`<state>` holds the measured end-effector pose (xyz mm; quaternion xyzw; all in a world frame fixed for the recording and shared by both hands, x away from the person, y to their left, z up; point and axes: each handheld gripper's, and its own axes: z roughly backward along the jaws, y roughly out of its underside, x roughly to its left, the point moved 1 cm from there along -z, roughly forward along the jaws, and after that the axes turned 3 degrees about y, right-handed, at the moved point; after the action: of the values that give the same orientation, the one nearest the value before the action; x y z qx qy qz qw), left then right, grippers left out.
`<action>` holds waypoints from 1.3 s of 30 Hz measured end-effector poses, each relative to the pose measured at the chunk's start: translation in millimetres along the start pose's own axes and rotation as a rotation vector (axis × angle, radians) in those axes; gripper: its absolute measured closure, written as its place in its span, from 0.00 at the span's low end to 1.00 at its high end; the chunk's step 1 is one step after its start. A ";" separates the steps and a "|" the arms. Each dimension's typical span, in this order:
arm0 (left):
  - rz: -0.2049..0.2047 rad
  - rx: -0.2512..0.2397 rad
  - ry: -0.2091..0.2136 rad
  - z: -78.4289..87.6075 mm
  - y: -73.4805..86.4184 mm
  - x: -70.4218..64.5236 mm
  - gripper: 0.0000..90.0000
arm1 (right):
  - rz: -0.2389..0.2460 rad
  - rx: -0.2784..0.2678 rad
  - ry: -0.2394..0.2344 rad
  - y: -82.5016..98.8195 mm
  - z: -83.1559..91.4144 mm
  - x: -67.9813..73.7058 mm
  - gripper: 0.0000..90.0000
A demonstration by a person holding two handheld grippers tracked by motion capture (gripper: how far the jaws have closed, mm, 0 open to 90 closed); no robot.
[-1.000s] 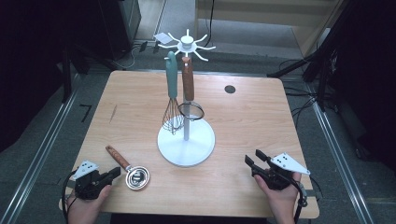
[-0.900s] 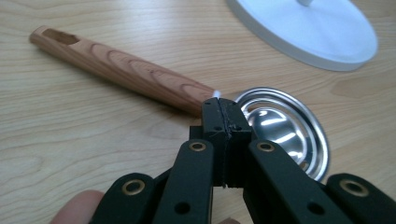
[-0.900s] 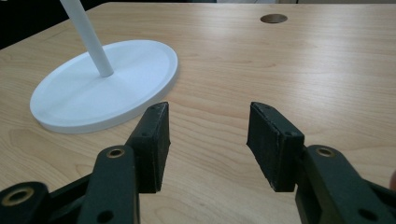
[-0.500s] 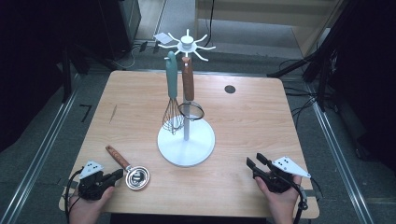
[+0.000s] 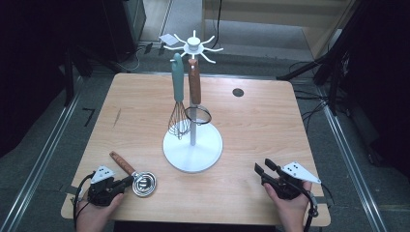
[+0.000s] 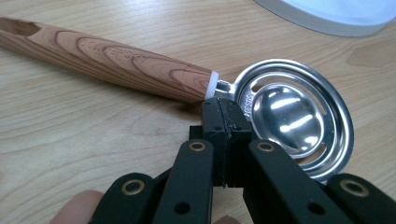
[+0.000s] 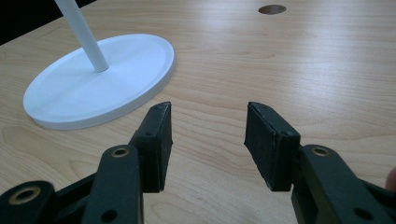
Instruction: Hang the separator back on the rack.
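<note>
Left hand (image 5: 94, 210): enters from the bottom left edge of the table (image 5: 270, 130), forearm cut off by the frame; it holds the left gripper (image 5: 129, 181) low and nearly level, jaws aimed toward the table's middle.

Right hand (image 5: 289, 205): enters from the bottom right edge, wrist cropped; it holds the right gripper (image 5: 265, 166) low over bare wood, jaws aimed up the table and slightly toward the stand.

Egg separator (image 5: 137, 178): lies flat near the front left corner, wooden handle (image 6: 107, 60) slanting away to the far left, slotted steel bowl (image 6: 292, 116) toward the white stand base (image 5: 192, 150), near it but apart. In the left gripper view, the closed jaw tips cover the near rim by the neck; whether they touch the metal cannot be told. The handle's far end is cut off in that view.

Stand: white pole on a round base at table centre, hook head (image 5: 193, 46) at top. A teal-handled whisk (image 5: 178, 99) and a brown-handled utensil (image 5: 195, 94) hang from it; the latter's ring-shaped head overlaps the pole and its form is hard to make out.

Left gripper fingers: pressed together, nothing visibly clamped between the pads.

Right gripper fingers (image 7: 156, 140): spread apart with a clear gap, holding and touching nothing, bare tabletop between them.
</note>
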<state>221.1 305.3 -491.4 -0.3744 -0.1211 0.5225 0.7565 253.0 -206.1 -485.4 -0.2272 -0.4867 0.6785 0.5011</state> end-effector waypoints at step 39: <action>-0.116 0.031 0.061 -14.3 -1.2 -38.1 1.00 | 0.009 0.023 -0.014 1.1 -3.1 3.6 0.59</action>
<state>213.9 265.2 -492.5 -0.3707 -0.1112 0.4680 0.7944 253.5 -201.5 -487.1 -0.2189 -0.4815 0.6878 0.4971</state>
